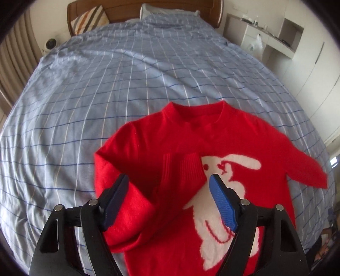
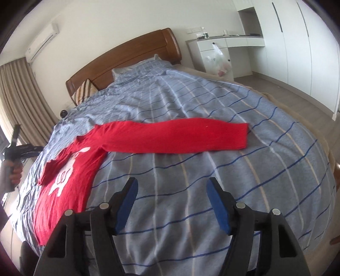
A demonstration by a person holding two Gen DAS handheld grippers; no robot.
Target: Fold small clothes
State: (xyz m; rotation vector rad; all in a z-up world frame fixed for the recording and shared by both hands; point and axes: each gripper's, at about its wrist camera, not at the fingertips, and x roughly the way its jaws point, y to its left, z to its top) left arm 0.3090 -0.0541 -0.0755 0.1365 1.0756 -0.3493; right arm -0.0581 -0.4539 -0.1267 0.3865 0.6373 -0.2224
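Observation:
A small red sweater [image 1: 170,144] with a white bird figure [image 1: 214,191] lies face up on the blue checked bedspread [image 1: 106,85]. Its left sleeve [image 1: 167,169] is folded across the chest, cuff by the bird. My left gripper [image 1: 170,184] is open and empty just above that folded sleeve. In the right wrist view the sweater [image 2: 70,176] lies at the left with its other sleeve [image 2: 176,138] stretched out flat to the right. My right gripper [image 2: 172,189] is open and empty above bare bedspread, short of that sleeve. The left gripper [image 2: 19,148] shows at the far left, held in a hand.
A wooden headboard [image 2: 127,55] and pillows [image 1: 89,19] stand at the far end of the bed. A white desk with a plastic bag [image 2: 218,57] and wardrobes are to the right. Curtains [image 2: 19,95] hang at the left.

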